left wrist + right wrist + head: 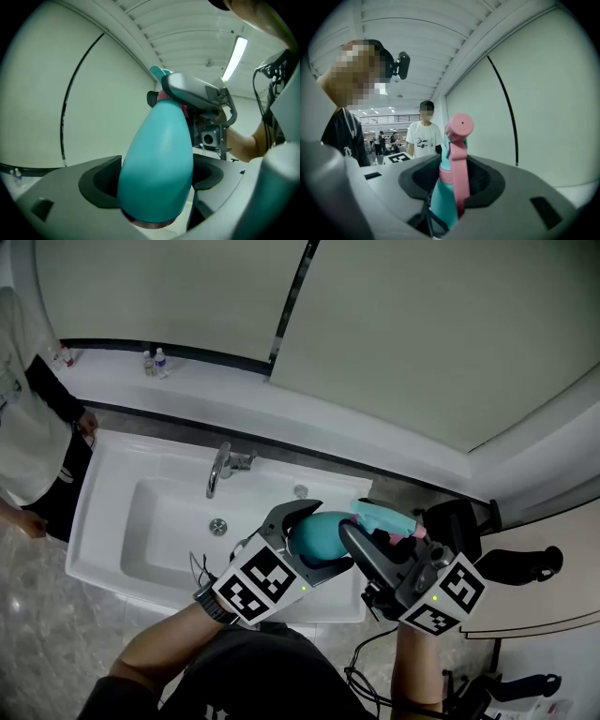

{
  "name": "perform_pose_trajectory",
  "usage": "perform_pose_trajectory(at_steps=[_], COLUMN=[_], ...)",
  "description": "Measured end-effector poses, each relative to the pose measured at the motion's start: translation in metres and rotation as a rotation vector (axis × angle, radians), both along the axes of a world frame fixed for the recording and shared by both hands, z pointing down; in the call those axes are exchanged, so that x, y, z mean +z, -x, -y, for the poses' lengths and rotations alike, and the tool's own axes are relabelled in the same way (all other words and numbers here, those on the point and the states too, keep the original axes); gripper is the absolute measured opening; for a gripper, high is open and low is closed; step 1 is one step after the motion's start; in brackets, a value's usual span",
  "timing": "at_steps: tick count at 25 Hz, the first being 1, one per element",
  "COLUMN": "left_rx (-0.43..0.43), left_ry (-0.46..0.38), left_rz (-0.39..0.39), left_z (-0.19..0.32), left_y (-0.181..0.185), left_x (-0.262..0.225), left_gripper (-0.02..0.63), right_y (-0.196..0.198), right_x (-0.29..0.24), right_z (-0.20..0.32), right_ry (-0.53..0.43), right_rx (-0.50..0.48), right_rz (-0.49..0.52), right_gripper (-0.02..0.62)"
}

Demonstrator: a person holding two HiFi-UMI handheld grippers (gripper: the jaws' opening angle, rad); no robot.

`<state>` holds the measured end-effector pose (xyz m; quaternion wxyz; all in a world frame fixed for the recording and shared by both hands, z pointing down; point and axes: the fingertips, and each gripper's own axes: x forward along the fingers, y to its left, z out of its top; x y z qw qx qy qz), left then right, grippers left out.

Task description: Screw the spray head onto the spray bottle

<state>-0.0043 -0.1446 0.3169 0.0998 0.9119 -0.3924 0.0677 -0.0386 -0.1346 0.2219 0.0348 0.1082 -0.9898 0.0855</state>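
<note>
A teal spray bottle (314, 531) is held out over the sink's front right corner, my left gripper (326, 540) shut on its wide body. In the left gripper view the bottle (157, 164) fills the gap between the pads of the left gripper (157, 185) and tapers away from the camera. The teal and pink spray head (380, 515) sits at the bottle's neck. My right gripper (394, 526) is shut on it. The spray head (457, 154) stands upright between the right gripper's (452, 183) pads, pink trigger toward the camera. How far it is threaded is hidden.
Under the grippers is a white sink (112, 521) with a chrome faucet (220, 470). Small bottles (155, 362) stand on the back ledge. A person (28, 427) stands at the sink's left end. Black gear (520, 563) lies on the counter at right.
</note>
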Motion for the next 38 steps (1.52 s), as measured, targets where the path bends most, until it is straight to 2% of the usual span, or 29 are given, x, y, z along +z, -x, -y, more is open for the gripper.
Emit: perform_pose_trajectory(at_steps=[4, 6, 8, 11, 14, 17, 19, 22, 24, 28, 32, 35, 37, 38], left_rx=[-0.158, -0.192, -0.168, -0.074, 0.035, 0.136, 0.218, 0.389, 0.512, 0.692, 0.788, 0.794, 0.772, 0.755], left_ry=[-0.022, -0.013, 0.024, 0.099, 0.148, 0.145, 0.132, 0.120, 0.121, 0.141, 0.168, 0.176, 0.177, 0.175], left_rz=[0.073, 0.101, 0.071, -0.054, -0.186, -0.244, -0.259, -0.301, -0.343, -0.363, -0.374, -0.364, -0.355, -0.349], left_z=[0.010, 0.014, 0.015, 0.010, 0.002, -0.006, -0.014, -0.040, -0.060, -0.097, -0.111, -0.109, -0.104, -0.100], left_y=[0.013, 0.015, 0.012, 0.004, 0.004, 0.007, 0.004, -0.007, -0.013, -0.028, -0.048, -0.055, -0.054, -0.052], left_x=[0.014, 0.025, 0.033, 0.034, 0.025, 0.010, -0.003, -0.026, -0.039, -0.042, -0.047, -0.046, -0.045, -0.044], left_gripper=[0.422, 0.422, 0.420, 0.421, 0.422, 0.422, 0.422, 0.422, 0.422, 0.422, 0.422, 0.422, 0.422, 0.422], right_y=[0.003, 0.002, 0.002, 0.003, 0.000, -0.011, -0.028, -0.062, -0.063, -0.022, -0.015, -0.015, -0.014, -0.013], right_x=[0.014, 0.024, 0.031, 0.027, 0.013, -0.010, -0.030, -0.056, -0.058, -0.051, -0.063, -0.061, -0.060, -0.058], right_z=[0.012, 0.020, 0.024, 0.020, 0.004, -0.016, -0.028, -0.024, -0.018, -0.052, -0.089, -0.095, -0.095, -0.093], right_ry=[0.058, 0.096, 0.120, 0.118, 0.088, 0.097, 0.129, 0.214, 0.251, 0.209, 0.148, 0.134, 0.124, 0.118], right_rx=[0.128, 0.202, 0.254, 0.243, 0.155, 0.014, -0.104, -0.237, -0.326, -0.581, -0.828, -0.883, -0.869, -0.847], right_rz=[-0.022, -0.049, -0.066, -0.063, -0.043, 0.023, 0.130, 0.349, 0.405, 0.316, 0.270, 0.240, 0.223, 0.215], right_gripper=[0.150, 0.149, 0.150, 0.150, 0.160, 0.221, 0.227, 0.227, 0.227, 0.261, 0.264, 0.262, 0.259, 0.231])
